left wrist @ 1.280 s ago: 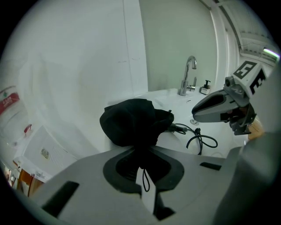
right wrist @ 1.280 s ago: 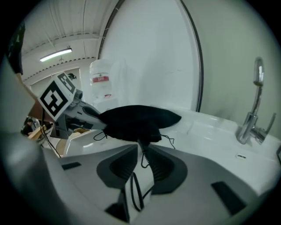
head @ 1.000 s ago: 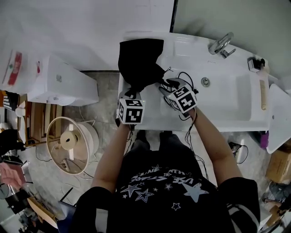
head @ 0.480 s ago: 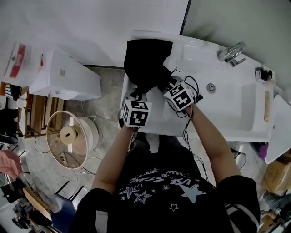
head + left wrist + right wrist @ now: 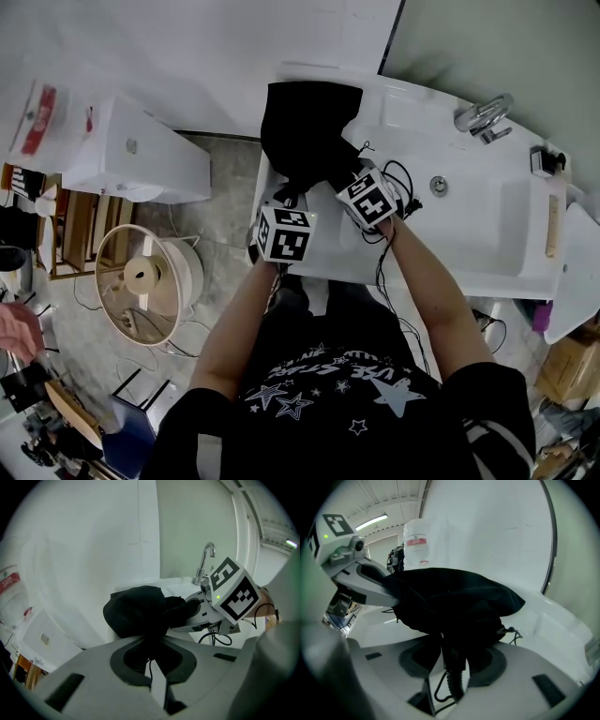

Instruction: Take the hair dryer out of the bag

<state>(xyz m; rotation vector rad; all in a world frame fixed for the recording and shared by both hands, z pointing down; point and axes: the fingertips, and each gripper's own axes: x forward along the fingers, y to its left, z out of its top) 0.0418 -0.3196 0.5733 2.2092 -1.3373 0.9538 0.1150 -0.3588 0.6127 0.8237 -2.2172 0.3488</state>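
A black fabric bag [image 5: 309,127] lies on the left end of the white sink counter [image 5: 469,272]. My left gripper [image 5: 281,195] is shut on the bag's near edge, and the cloth is pinched between its jaws [image 5: 151,654]. My right gripper [image 5: 337,175] reaches into the bag's mouth from the right. Its jaws [image 5: 451,663] are closing around the hair dryer's black handle [image 5: 451,656], with a gap still showing beside one pad. The ribbed cord end [image 5: 454,686] hangs below the handle. The dryer's body is hidden inside the bag [image 5: 454,597].
The black power cord [image 5: 401,187] loops on the counter beside my right gripper. A basin with a drain [image 5: 438,185] and a chrome faucet [image 5: 483,114] lie further right. On the floor to the left are a white box [image 5: 141,155] and a cable spool [image 5: 150,281].
My right gripper has moved left to the bag's mouth, rolled a little, and its jaws have narrowed. The left gripper keeps its hold on the bag.
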